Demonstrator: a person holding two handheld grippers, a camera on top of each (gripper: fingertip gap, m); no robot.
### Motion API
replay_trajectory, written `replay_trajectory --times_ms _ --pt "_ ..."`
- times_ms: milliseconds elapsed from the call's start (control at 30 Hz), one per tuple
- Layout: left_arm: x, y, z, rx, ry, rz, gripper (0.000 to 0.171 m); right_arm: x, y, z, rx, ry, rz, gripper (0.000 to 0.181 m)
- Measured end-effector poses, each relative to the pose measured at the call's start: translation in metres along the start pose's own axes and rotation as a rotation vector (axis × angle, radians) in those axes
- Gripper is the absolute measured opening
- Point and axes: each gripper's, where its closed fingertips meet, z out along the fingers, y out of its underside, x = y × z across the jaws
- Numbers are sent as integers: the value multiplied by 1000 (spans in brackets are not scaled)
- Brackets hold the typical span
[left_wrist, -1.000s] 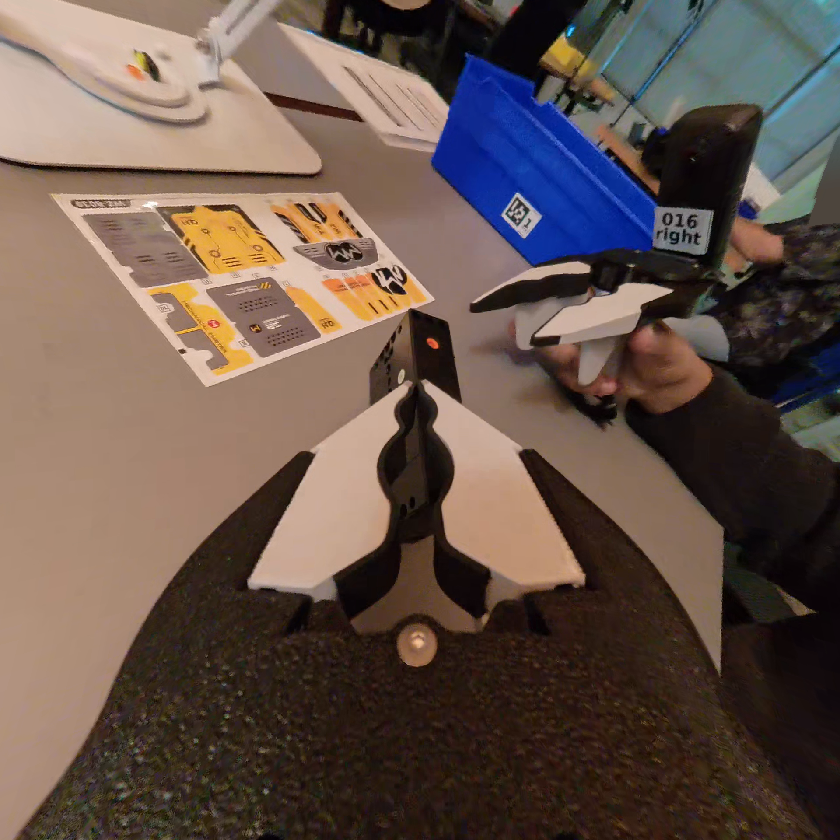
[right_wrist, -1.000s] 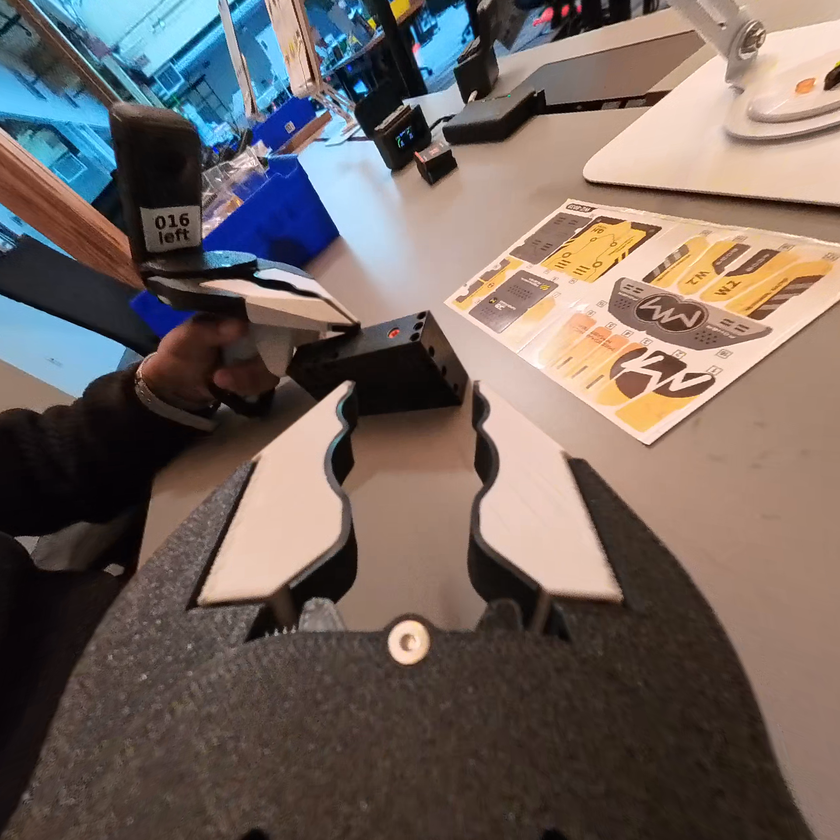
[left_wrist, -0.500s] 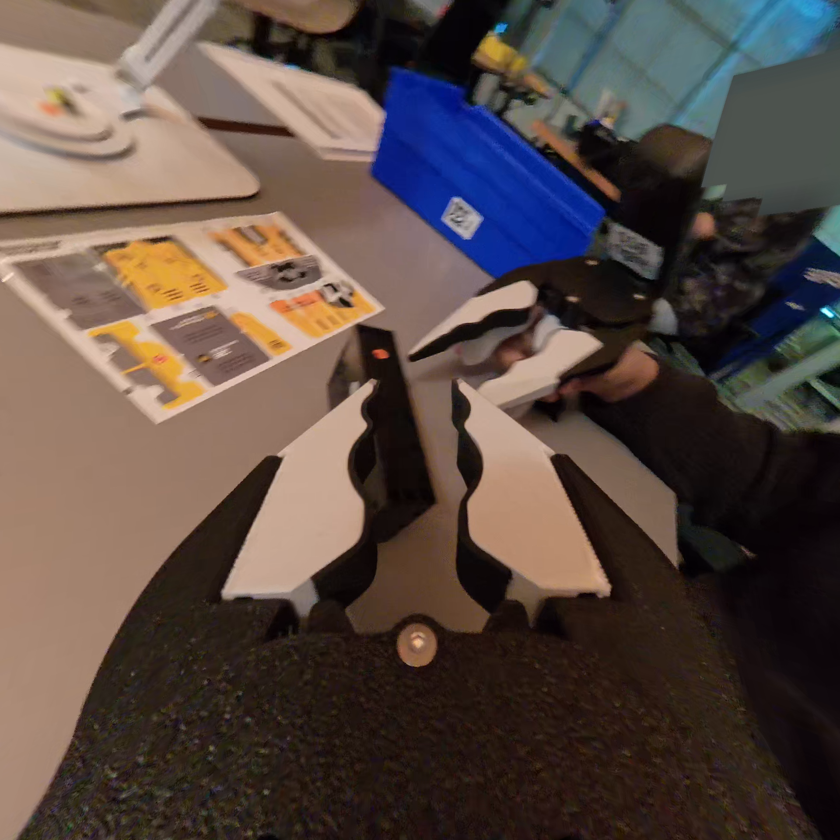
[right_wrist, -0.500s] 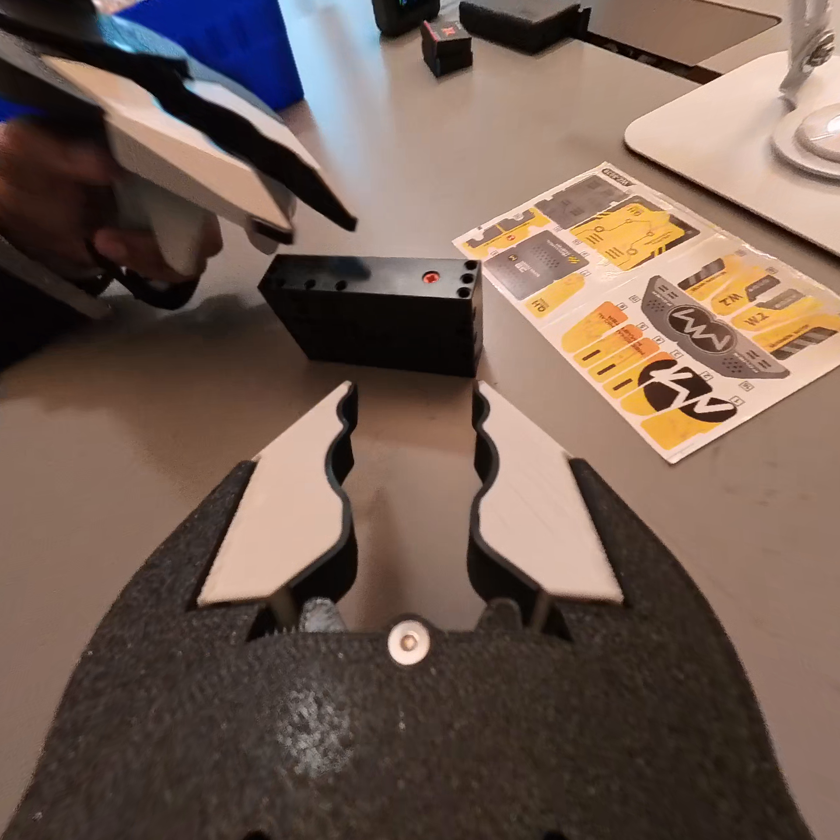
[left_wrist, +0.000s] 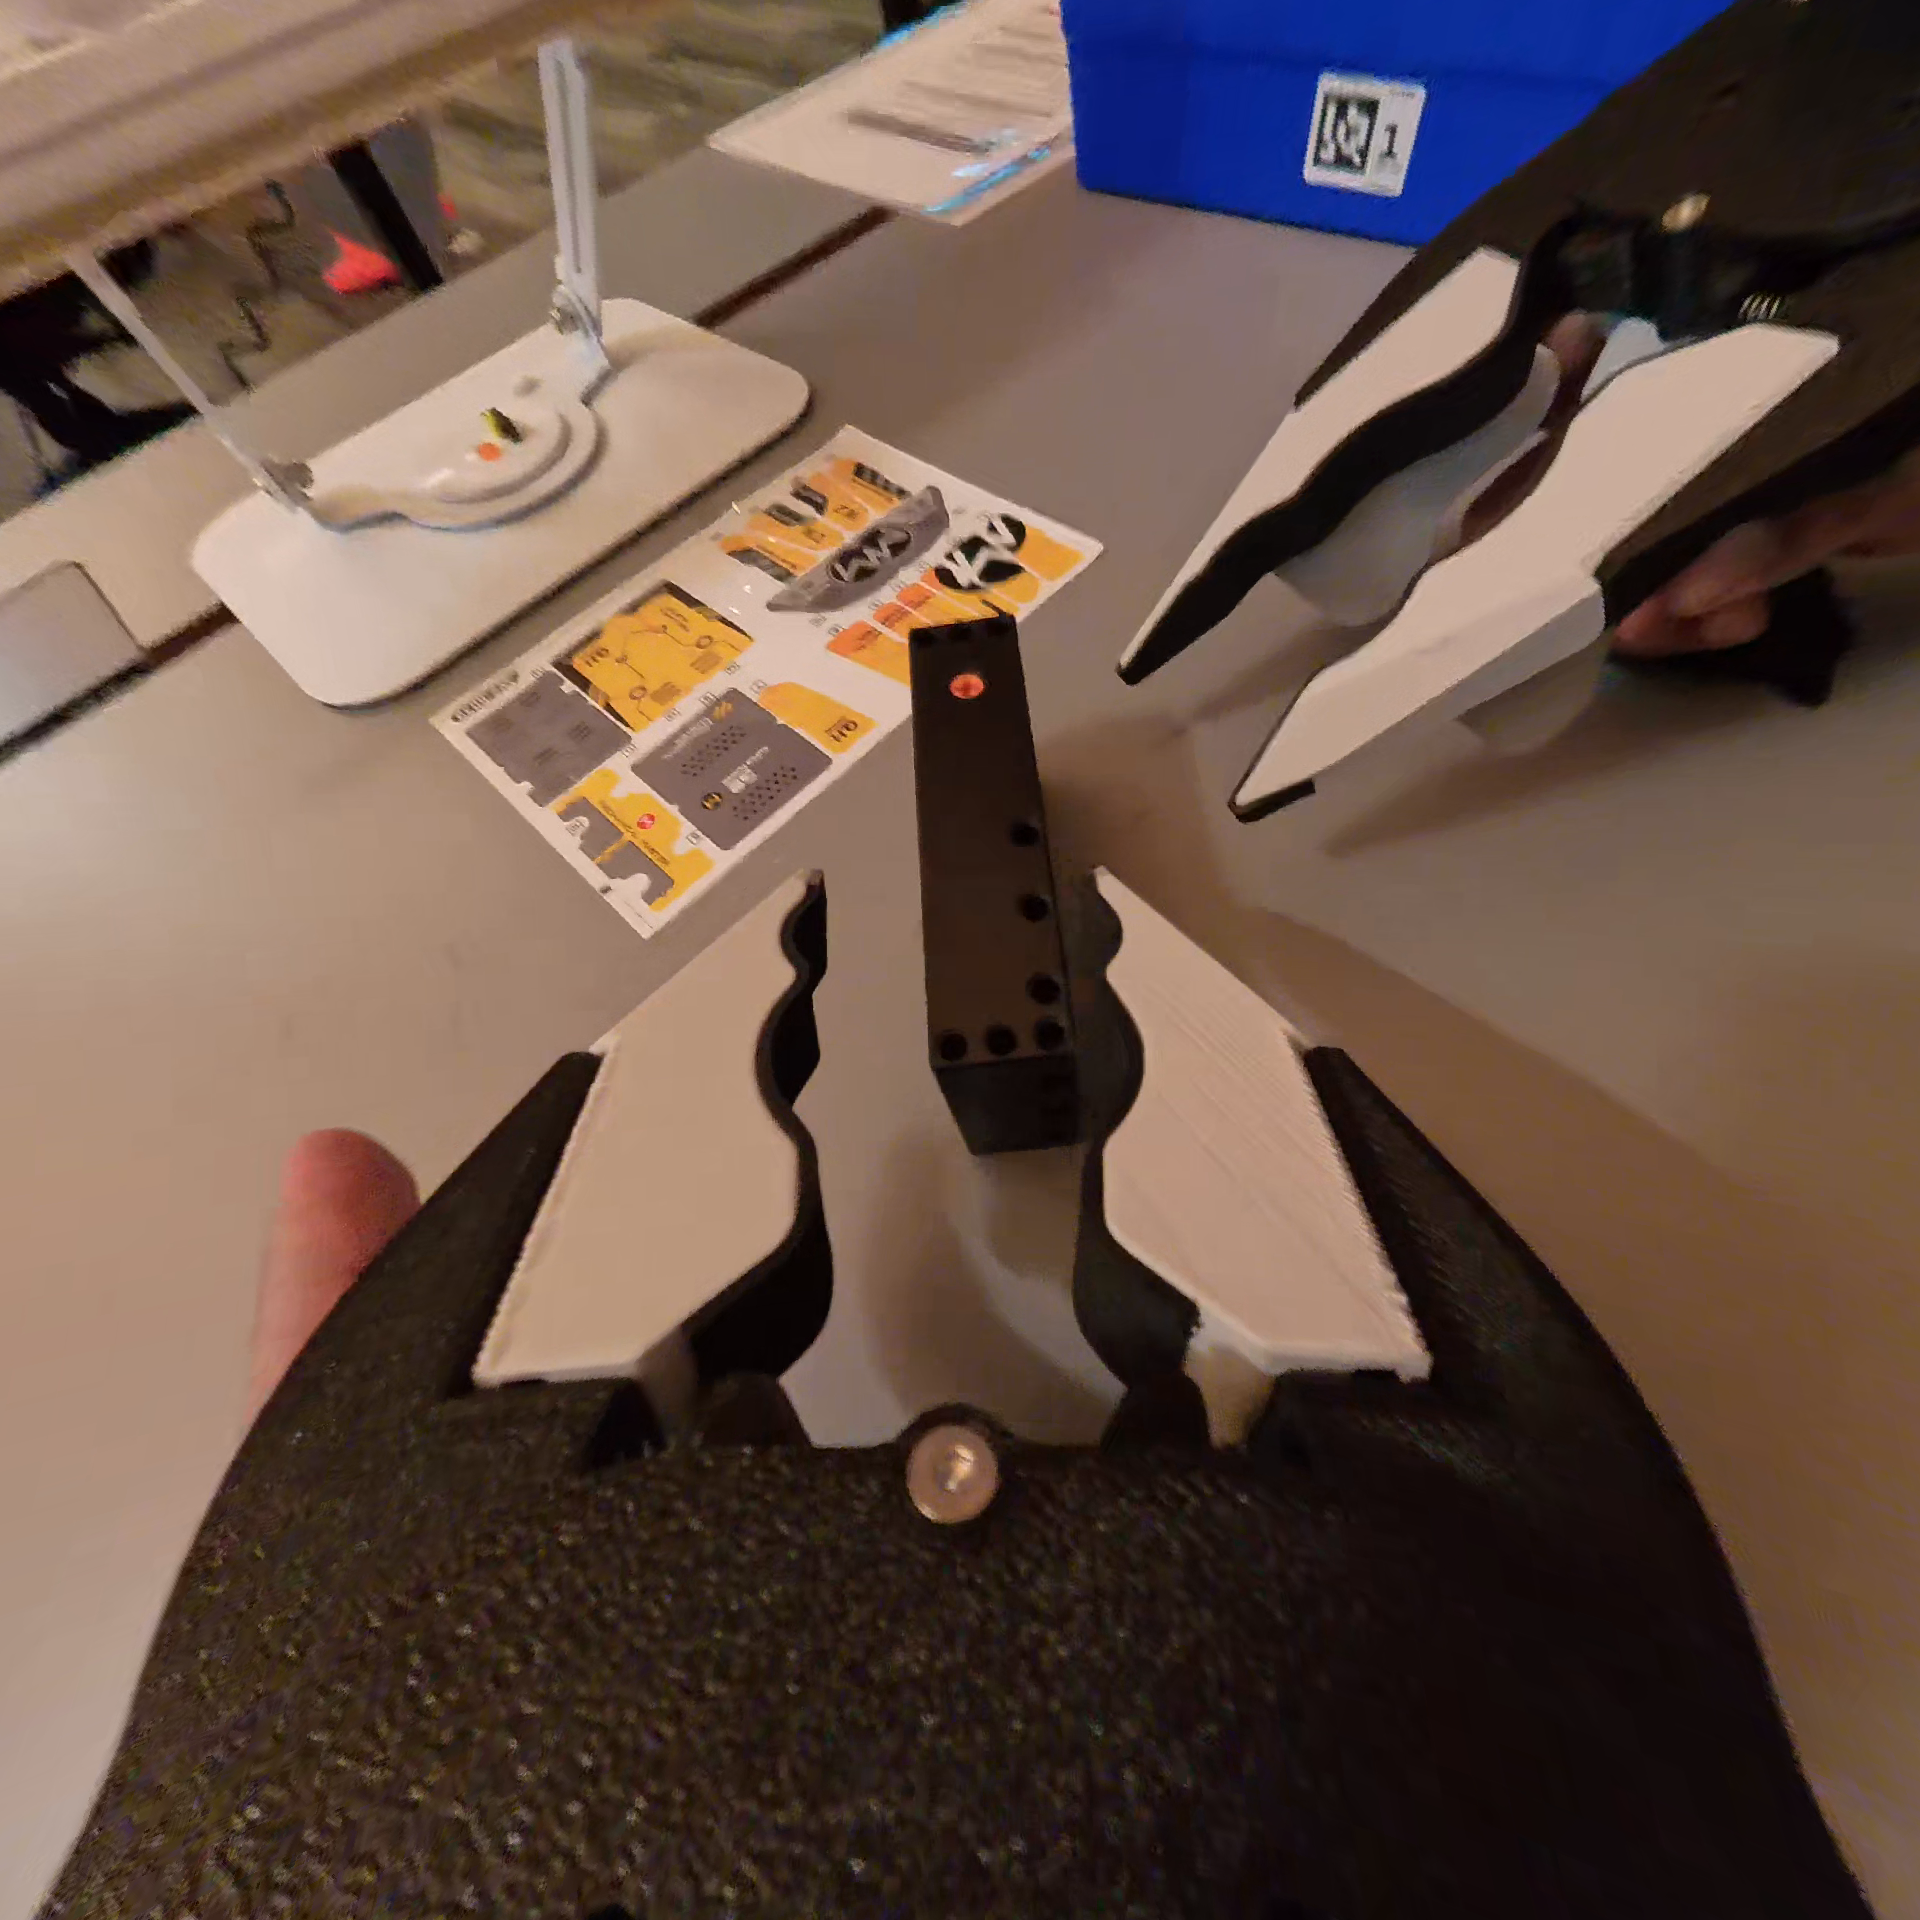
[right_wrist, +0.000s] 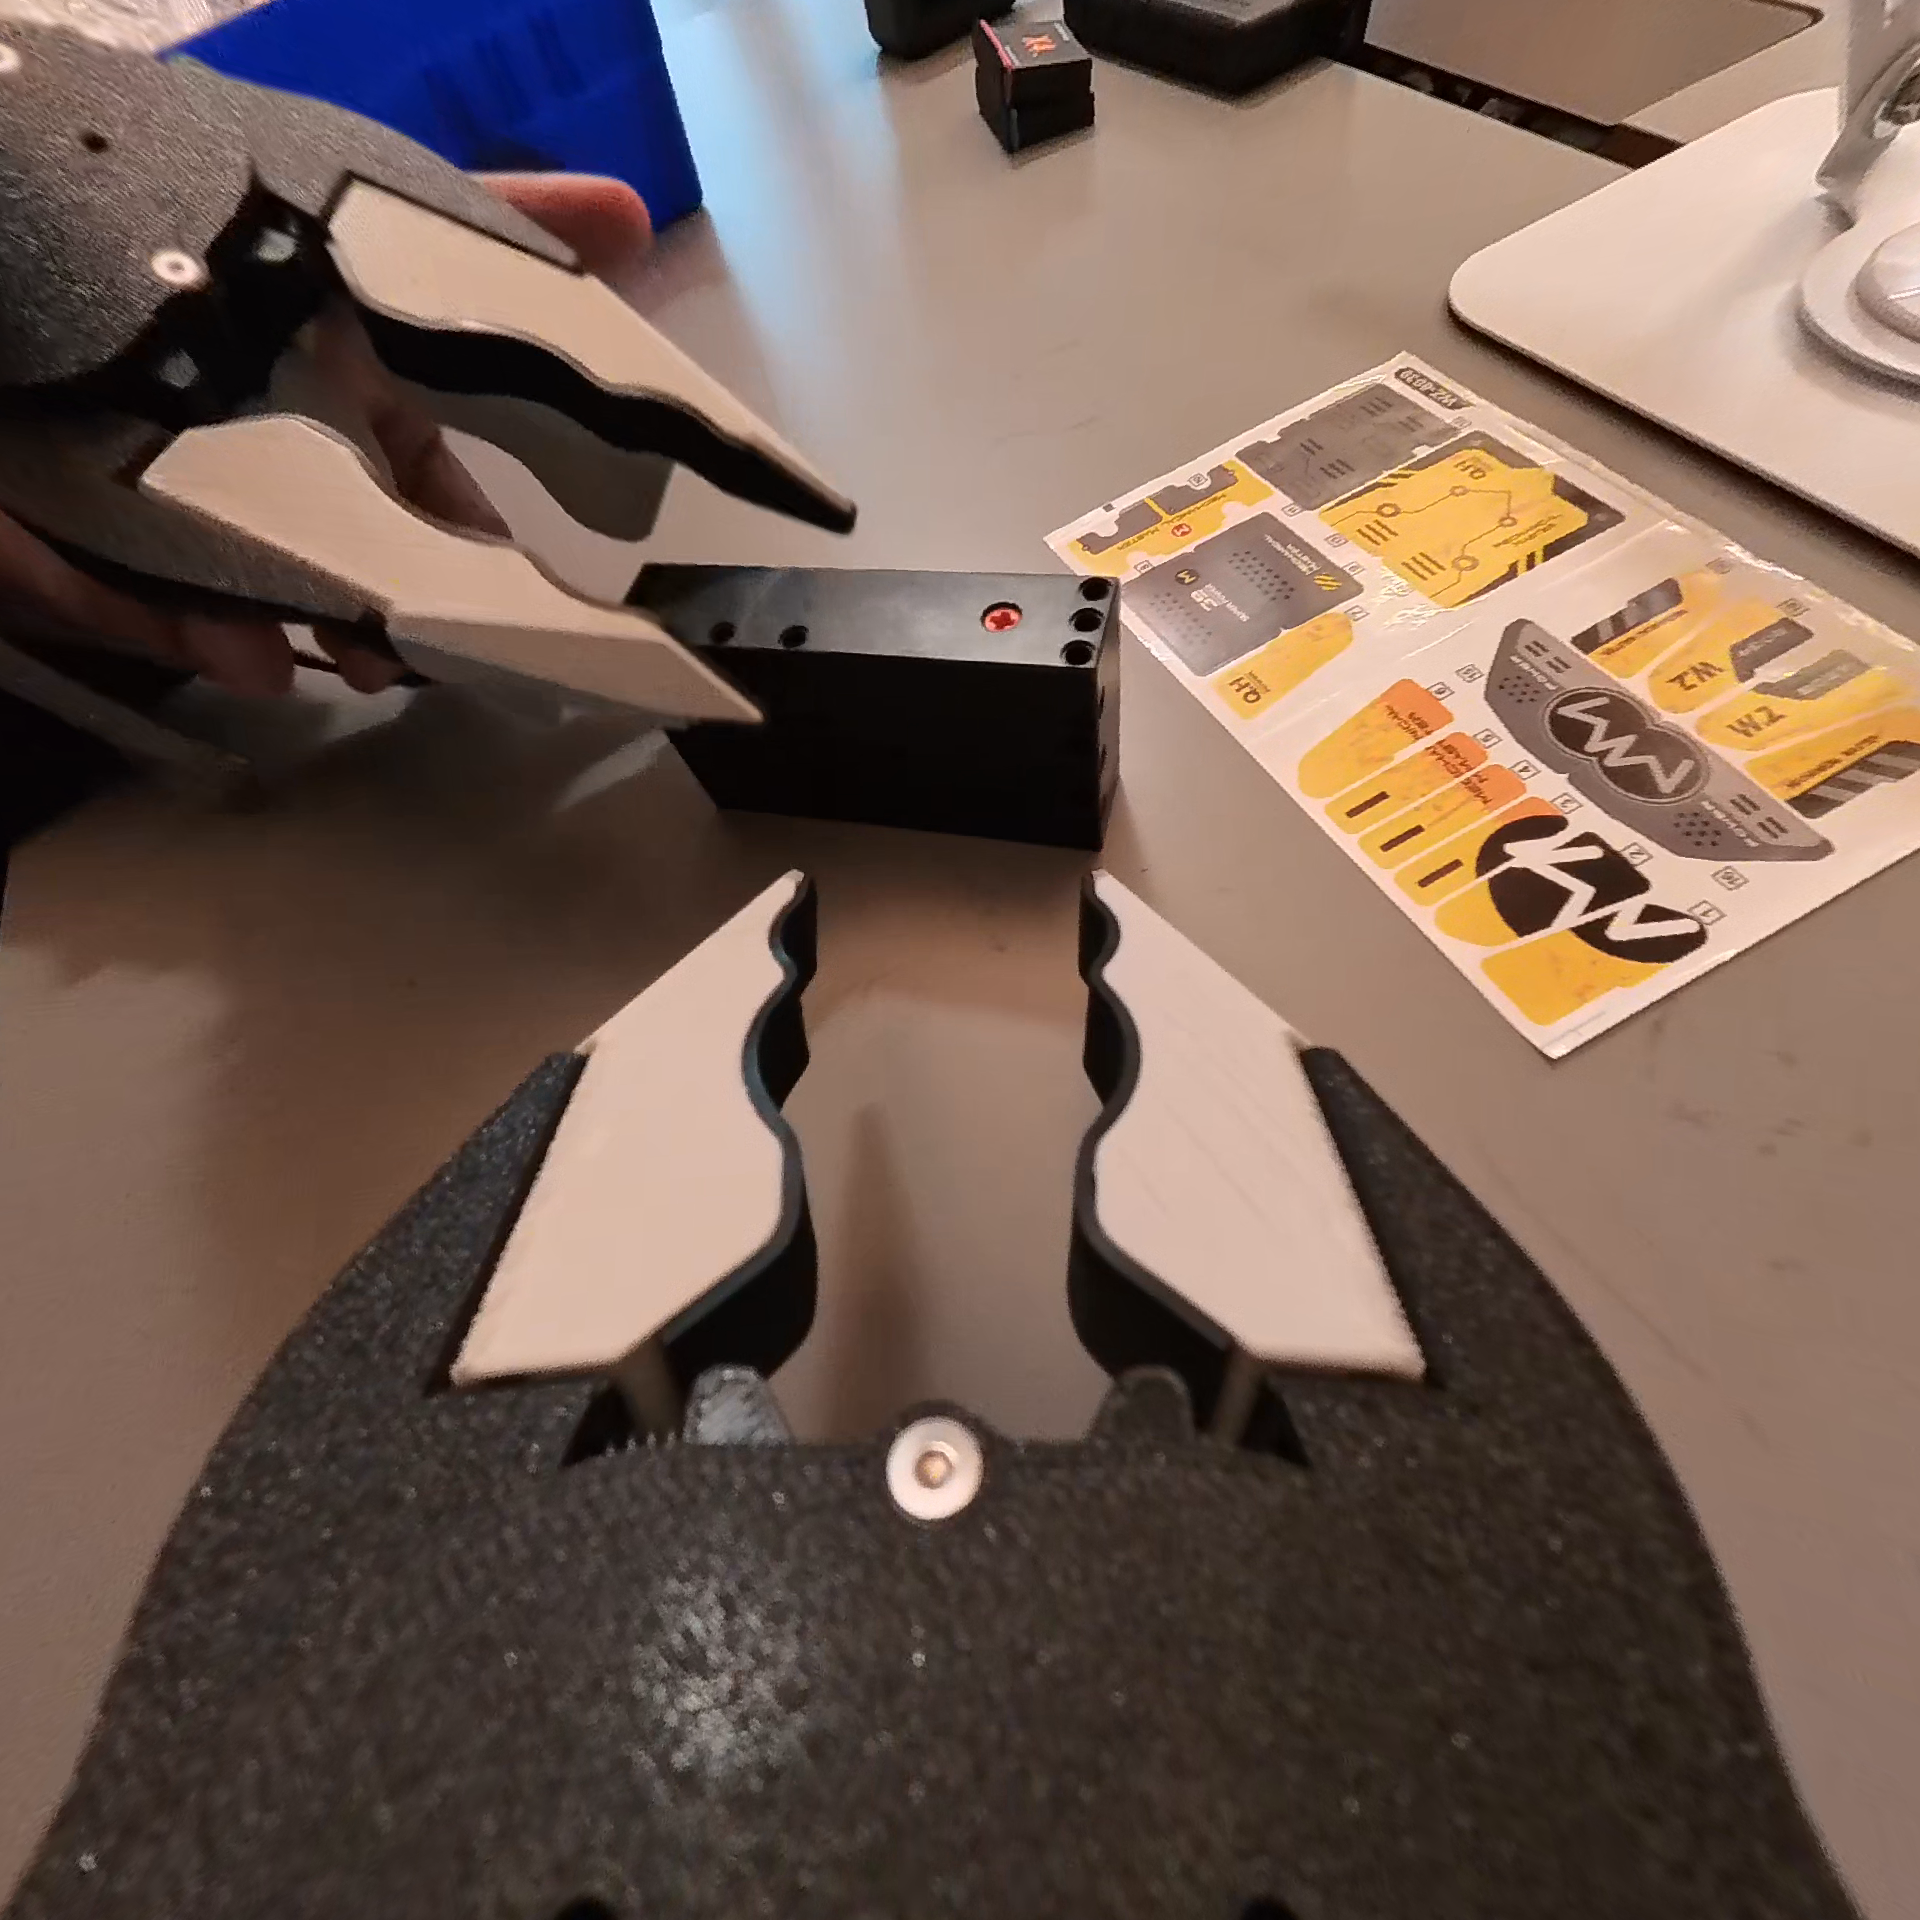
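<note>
A black rectangular block (left_wrist: 987, 894) with a red dot and small holes on top rests on the grey table. My left gripper (left_wrist: 958, 881) is open, and the block's near end sits between its white fingers, closer to the right one. In the right wrist view the block (right_wrist: 914, 717) lies sideways just beyond my open, empty right gripper (right_wrist: 943, 878). The left gripper (right_wrist: 802, 615) straddles the block's left end there. The right gripper (left_wrist: 1184, 740) also shows at the upper right of the left wrist view, hovering open to the right of the block.
A yellow, grey and orange sticker sheet (left_wrist: 769, 665) lies flat beyond the block, to its right in the right wrist view (right_wrist: 1507, 707). A white stand base (left_wrist: 499, 499) sits behind it. A blue bin (left_wrist: 1247, 114), papers (left_wrist: 914, 104) and a small black cube (right_wrist: 1034, 83) stand farther back.
My left gripper has opened and let go of the black block, which now stands on the table. My right gripper has moved closer to the block.
</note>
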Motion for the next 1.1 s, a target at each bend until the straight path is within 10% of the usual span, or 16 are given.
replay_trajectory --times_ms 533,867,1100 --pt "0 10 1 -42 58 -108 25 3 -5 -3 33 29 -19 51" --pt "7 4 -10 3 480 -711 26 -19 -23 -8 122 166 -454 51" --pt "40 12 -13 -105 704 -769 25 -50 -5 -1 41 47 -578 51"
